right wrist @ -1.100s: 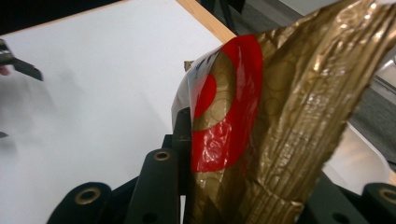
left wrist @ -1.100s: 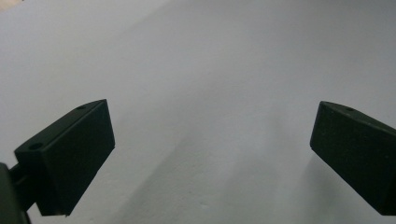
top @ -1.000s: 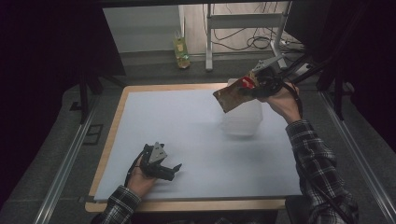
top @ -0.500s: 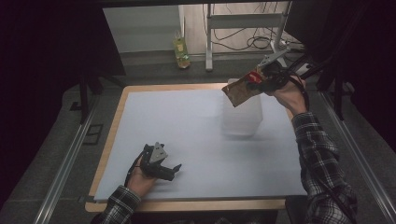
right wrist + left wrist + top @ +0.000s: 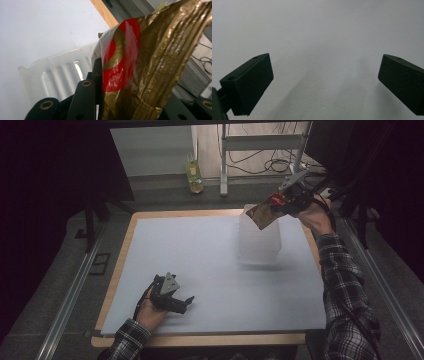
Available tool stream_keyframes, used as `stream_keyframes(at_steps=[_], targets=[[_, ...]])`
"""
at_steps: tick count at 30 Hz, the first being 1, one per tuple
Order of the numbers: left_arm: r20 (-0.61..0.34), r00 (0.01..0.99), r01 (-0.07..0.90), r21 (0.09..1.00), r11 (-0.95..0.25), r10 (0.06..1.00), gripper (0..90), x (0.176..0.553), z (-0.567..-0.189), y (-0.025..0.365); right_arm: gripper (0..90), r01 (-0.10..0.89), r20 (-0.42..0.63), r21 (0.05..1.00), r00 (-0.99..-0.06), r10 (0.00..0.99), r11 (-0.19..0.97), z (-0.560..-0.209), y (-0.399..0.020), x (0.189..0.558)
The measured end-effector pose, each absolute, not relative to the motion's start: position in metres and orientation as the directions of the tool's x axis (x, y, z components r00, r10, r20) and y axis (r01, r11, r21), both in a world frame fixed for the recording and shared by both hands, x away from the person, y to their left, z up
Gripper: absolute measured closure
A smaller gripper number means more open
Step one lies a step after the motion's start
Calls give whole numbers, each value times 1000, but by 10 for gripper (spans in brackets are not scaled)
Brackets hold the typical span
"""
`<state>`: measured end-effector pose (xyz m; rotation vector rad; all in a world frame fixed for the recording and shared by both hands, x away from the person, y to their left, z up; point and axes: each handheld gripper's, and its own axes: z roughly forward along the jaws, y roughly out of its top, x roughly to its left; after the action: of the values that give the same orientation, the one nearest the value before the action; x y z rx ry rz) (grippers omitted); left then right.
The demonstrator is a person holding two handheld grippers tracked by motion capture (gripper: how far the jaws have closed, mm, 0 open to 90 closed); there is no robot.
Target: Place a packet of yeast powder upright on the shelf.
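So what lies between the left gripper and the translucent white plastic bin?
Nothing: in the high view, only bare pale grey mat separates the left gripper from the translucent white plastic bin.

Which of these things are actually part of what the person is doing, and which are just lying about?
In use:
- gold and red packet, clamped in the right gripper
- translucent plastic bin, just below the packet
- white table mat

Lying about:
- left gripper, resting open on the mat, holding nothing
- yellowish bottle beyond the table
- cables on the floor behind
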<state>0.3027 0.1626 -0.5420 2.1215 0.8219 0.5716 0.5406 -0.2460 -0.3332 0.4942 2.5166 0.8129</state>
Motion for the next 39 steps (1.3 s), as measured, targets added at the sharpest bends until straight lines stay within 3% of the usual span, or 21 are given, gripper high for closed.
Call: stream_keyframes(at_steps=[21, 25, 39], targets=[[114, 692, 372, 790, -487, 713, 0, 303, -543, 163, 714, 129, -293, 493, -906, 304, 860, -357, -232, 561], [114, 691, 374, 789, -487, 714, 0, 303, -544, 163, 716, 130, -298, 435, -913, 279, 891, -365, -224, 564], [119, 694, 377, 780, -499, 710, 0, 303, -544, 162, 711, 167, -289, 384, -912, 290, 908, -388, -201, 574]])
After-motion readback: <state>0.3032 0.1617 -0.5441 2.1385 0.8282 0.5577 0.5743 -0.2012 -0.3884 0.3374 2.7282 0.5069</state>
